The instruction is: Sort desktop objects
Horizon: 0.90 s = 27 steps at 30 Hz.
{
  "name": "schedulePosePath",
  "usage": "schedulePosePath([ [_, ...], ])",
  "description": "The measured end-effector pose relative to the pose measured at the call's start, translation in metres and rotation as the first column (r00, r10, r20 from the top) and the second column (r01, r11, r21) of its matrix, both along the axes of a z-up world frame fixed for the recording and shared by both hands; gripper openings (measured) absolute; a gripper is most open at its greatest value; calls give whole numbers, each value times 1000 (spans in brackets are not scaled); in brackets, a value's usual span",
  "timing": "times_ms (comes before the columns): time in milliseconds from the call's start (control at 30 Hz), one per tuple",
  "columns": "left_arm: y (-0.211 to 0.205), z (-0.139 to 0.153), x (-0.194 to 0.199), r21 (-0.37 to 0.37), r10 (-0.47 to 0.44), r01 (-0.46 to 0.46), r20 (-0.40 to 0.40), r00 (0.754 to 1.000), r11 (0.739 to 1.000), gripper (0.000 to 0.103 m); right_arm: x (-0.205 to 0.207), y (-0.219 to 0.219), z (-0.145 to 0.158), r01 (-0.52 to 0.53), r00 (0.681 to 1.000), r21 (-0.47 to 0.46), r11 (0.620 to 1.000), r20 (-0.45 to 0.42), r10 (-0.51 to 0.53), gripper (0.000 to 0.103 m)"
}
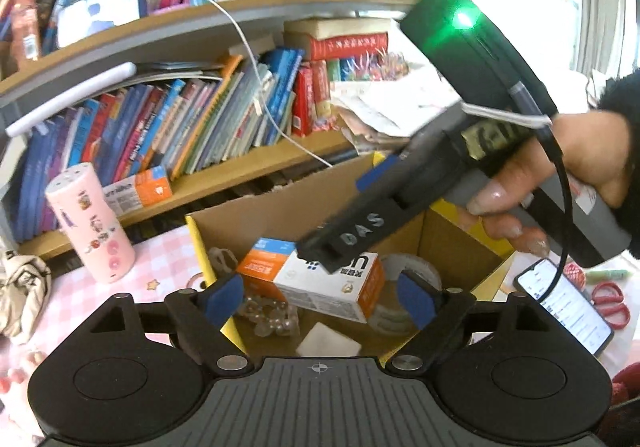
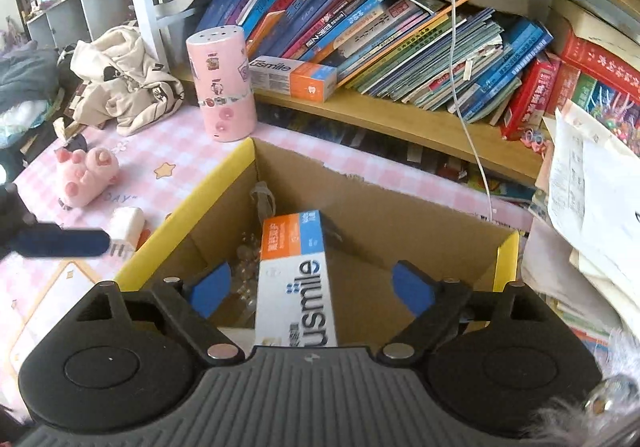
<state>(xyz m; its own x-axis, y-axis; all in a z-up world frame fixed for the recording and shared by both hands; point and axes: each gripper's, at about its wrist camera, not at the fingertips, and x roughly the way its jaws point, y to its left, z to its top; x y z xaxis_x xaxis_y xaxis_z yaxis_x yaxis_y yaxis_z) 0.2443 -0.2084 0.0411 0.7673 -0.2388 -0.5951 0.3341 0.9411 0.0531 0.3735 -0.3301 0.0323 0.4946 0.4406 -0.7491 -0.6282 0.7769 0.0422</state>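
Tongs, left [image 1: 320,297] and right [image 2: 312,287], both spread wide, empty, above the toothpaste box [image 2: 296,283].

The right gripper [image 1: 320,251] crosses the left wrist view and covers part of the usmile box [image 1: 320,283] in the carton [image 1: 404,223], so the box's print is cut short there. In the right wrist view the same box [image 2: 296,287] runs under the gripper's body and its near end is hidden. The beads [image 1: 268,317] beside it are a pale blur, partly behind a finger. A tape roll [image 1: 416,275] is half covered by the other finger. The phone [image 1: 568,307] is cut by the cable, its text too small to read. The scissors [image 1: 610,303] show only their handles. A dark blurred finger [image 2: 64,243] enters from the left edge.
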Motion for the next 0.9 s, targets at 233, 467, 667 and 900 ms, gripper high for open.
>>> schedulePosePath([
  [233,15,5,-21,-32,65,-65,13,998,997,88,-22,-12,8,22,999,16,1000,29,-22,88],
  [467,27,6,-31,-48,76,-75,25,997,996,88,-44,-25,17,78,995,24,997,61,-79,88],
  [667,35,7,-43,-61,44,-41,38,998,997,88,-63,-33,22,143,986,16,990,86,-144,88],
  [900,59,8,-60,-70,-14,17,37,999,997,89,-94,-39,33,260,959,34,965,107,-262,88],
])
